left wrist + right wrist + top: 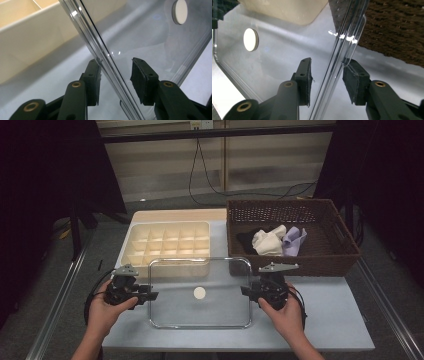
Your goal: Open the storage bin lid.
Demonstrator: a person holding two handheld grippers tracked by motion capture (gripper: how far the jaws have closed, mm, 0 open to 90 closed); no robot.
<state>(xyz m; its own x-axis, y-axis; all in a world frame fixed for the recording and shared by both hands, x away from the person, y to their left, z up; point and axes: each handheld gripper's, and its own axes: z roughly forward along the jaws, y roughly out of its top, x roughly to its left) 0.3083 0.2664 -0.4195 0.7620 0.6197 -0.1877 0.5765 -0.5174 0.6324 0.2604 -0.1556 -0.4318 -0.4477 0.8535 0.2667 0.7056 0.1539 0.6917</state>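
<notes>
Straddling the two short sides of the clear lid [210, 312], the left tongs [152, 296] and the right tongs [243, 290] both part open, one pad [93, 75] just touching the rim and the other standing off, so not squeezing yet. Could slip and drop, or tip to one side, if lifted with so loose a hold, being smooth, shiny, hard plastic with round corners and a thin rim. Lying over the grey table [330, 320], far edge by the front of the cream box [167, 242] of little square holes, beside the brown woven basket [295, 210] of soft cloths [270, 242].

Grey floor [165, 202], pale slatted wall [270, 155], dangling black cable [200, 170].
</notes>
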